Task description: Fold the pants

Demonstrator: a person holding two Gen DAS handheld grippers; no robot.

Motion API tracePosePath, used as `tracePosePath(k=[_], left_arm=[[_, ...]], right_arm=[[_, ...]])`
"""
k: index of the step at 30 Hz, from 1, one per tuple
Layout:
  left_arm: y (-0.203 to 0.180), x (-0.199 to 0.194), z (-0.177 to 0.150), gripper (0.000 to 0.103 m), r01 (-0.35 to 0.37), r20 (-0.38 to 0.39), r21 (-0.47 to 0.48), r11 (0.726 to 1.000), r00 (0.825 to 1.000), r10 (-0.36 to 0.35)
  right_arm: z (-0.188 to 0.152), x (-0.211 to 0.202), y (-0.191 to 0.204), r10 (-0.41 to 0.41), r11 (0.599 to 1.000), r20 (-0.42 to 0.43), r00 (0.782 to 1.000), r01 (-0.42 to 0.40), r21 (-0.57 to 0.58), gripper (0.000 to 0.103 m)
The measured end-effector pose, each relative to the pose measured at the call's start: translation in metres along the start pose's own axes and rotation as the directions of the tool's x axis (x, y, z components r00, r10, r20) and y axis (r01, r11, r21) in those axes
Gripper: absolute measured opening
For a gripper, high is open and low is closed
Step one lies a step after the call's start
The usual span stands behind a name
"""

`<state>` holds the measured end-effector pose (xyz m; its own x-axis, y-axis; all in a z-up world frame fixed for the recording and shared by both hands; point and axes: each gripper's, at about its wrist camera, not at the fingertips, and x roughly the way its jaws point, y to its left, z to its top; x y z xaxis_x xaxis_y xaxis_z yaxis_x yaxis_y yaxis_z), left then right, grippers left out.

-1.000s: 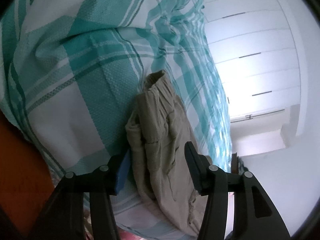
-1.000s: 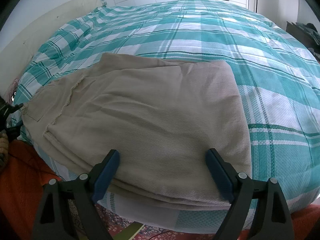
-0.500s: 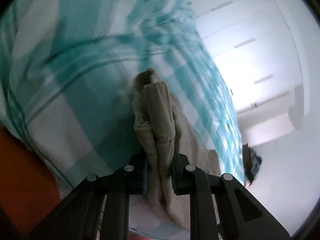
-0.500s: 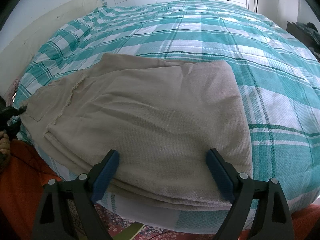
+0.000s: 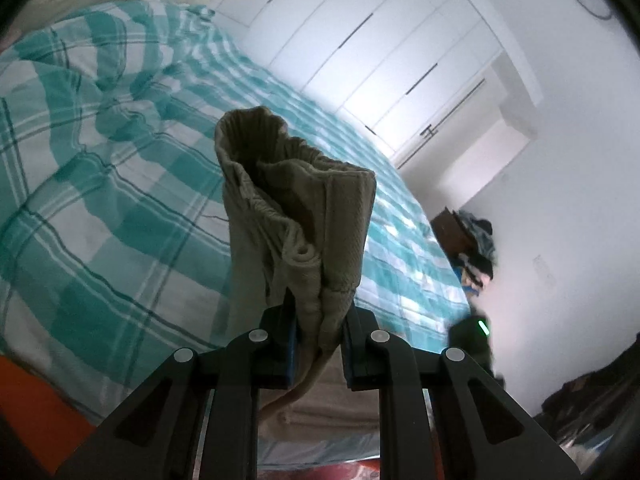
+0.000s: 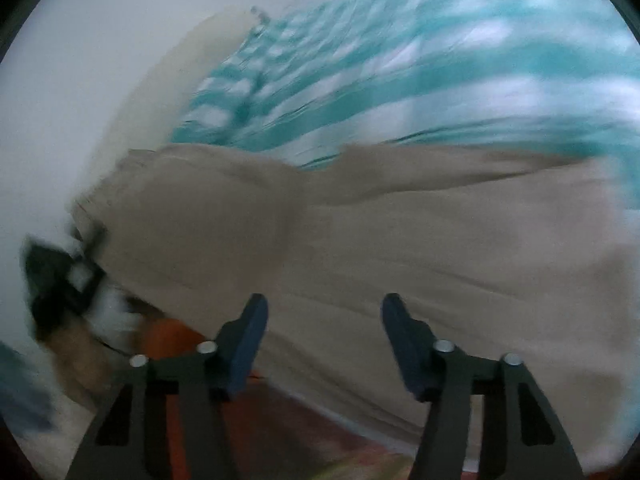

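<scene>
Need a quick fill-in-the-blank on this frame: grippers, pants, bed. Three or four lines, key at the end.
1. The left gripper is shut on the bunched ____ end of the beige pants.
2. The right gripper has its jaws ____, holding nothing.
3. The bedcover is white and ____ plaid.
4. The blurred view is the ____ wrist's.

Missing: waistband; open; teal; right

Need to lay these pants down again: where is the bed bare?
Free: the plaid bedspread left of the pants clamped in the left gripper, toward the wardrobe doors. Crowded: the near edge under the right gripper.
</scene>
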<state>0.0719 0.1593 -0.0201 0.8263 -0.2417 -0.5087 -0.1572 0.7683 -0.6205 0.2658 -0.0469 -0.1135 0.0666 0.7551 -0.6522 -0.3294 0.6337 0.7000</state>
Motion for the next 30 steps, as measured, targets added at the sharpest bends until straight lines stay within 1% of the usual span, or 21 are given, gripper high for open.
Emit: tracePosePath(k=[2,4,5,7,8,11,13,14,16,17,18,19,20,21,22,23,25,27,28,29,30], left_arm=[[0.004,-0.004,0.0,0.015,0.011,0.007,-0.014,1.0,1.0,-0.011],[0.008,-0.009,0.0,0.015,0.022,0.01,-0.031,0.999,1.0,-0.021],[0.007,-0.011,-0.003,0.015,0.023,0.008,-0.032,0.999,1.0,-0.023],[0.009,-0.011,-0.003,0.015,0.022,0.003,-0.033,0.999,1.0,-0.022],[0.011,-0.01,-0.004,0.015,0.024,0.002,-0.035,0.999,1.0,-0.024],[0.014,-0.013,-0.006,0.015,0.024,0.003,-0.045,0.999,1.0,-0.024],[0.018,-0.013,-0.005,0.015,0.028,0.008,-0.063,0.998,1.0,-0.028],[0.02,-0.012,-0.004,0.015,0.03,0.011,-0.068,0.997,1.0,-0.029],[0.021,-0.011,-0.004,0.015,0.034,0.011,-0.077,0.996,0.999,-0.033],[0.02,-0.011,-0.004,0.015,0.037,0.01,-0.079,0.996,0.999,-0.037],[0.018,-0.01,-0.003,0.015,0.039,0.008,-0.079,0.996,0.999,-0.039],[0.015,-0.01,-0.003,0.015,0.042,0.005,-0.078,0.996,0.999,-0.041],[0.01,-0.009,-0.003,0.015,0.045,0.002,-0.073,0.996,0.999,-0.045],[0.002,-0.008,-0.002,0.015,0.051,-0.003,-0.062,0.997,0.999,-0.052],[-0.005,-0.007,-0.002,0.015,0.055,-0.009,-0.049,0.997,0.998,-0.056],[-0.017,-0.005,-0.003,0.015,0.059,-0.017,-0.025,0.998,0.998,-0.059],[-0.043,0.0,-0.006,0.015,0.078,-0.039,0.03,0.997,0.996,-0.077],[-0.078,0.014,-0.015,0.015,0.108,-0.083,0.101,0.989,0.992,-0.1],[-0.101,0.028,-0.023,0.015,0.129,-0.116,0.152,0.98,0.987,-0.112],[-0.118,0.04,-0.031,0.015,0.148,-0.146,0.187,0.971,0.982,-0.121],[-0.133,0.054,-0.039,0.016,0.168,-0.178,0.211,0.963,0.975,-0.131]], right_arm=[[0.023,0.036,0.01,0.048,0.998,-0.051,0.998,-0.047,0.035,0.042],[0.039,0.078,0.018,0.066,0.997,-0.104,0.992,-0.061,0.054,0.042],[0.046,0.103,0.019,0.057,0.997,-0.143,0.988,-0.048,0.065,0.041],[0.06,0.142,0.016,-0.059,0.997,-0.19,0.98,0.066,0.033,0.039],[0.071,0.154,0.011,-0.112,0.992,-0.185,0.976,0.12,0.034,0.031],[0.105,0.156,-0.005,-0.146,0.979,-0.085,0.986,0.156,0.129,0.031],[0.12,0.153,-0.009,-0.131,0.978,-0.06,0.99,0.139,0.155,0.032],[0.121,0.152,-0.006,-0.093,0.983,-0.085,0.992,0.105,0.153,0.032],[0.111,0.144,0.004,0.018,0.989,-0.12,0.993,0.0,0.148,0.032],[0.093,0.137,0.014,0.108,0.985,-0.154,0.982,-0.084,0.152,0.032],[0.08,0.135,0.019,0.145,0.982,-0.181,0.973,-0.119,0.146,0.032],[0.06,0.134,0.026,0.165,0.982,-0.222,0.961,-0.139,0.128,0.035],[0.037,0.136,0.031,0.149,0.987,-0.279,0.949,-0.126,0.099,0.036],[0.014,0.141,0.034,0.114,0.993,-0.354,0.928,-0.095,0.069,0.036],[-0.002,0.142,0.034,0.096,0.995,-0.394,0.914,-0.082,0.053,0.036],[-0.015,0.133,0.036,0.107,0.994,-0.378,0.92,-0.105,0.025,0.036],[-0.023,0.1,0.041,0.139,0.987,-0.31,0.94,-0.156,-0.03,0.036],[-0.023,0.053,0.031,0.153,0.986,-0.205,0.967,-0.164,-0.035,0.036],[-0.023,0.027,0.022,0.135,0.989,-0.14,0.981,-0.142,-0.046,0.037],[-0.02,-0.009,0.01,0.074,0.995,-0.044,0.996,-0.077,-0.068,0.04],[-0.021,-0.033,-0.001,0.027,0.997,0.023,0.999,-0.025,-0.071,0.041]])
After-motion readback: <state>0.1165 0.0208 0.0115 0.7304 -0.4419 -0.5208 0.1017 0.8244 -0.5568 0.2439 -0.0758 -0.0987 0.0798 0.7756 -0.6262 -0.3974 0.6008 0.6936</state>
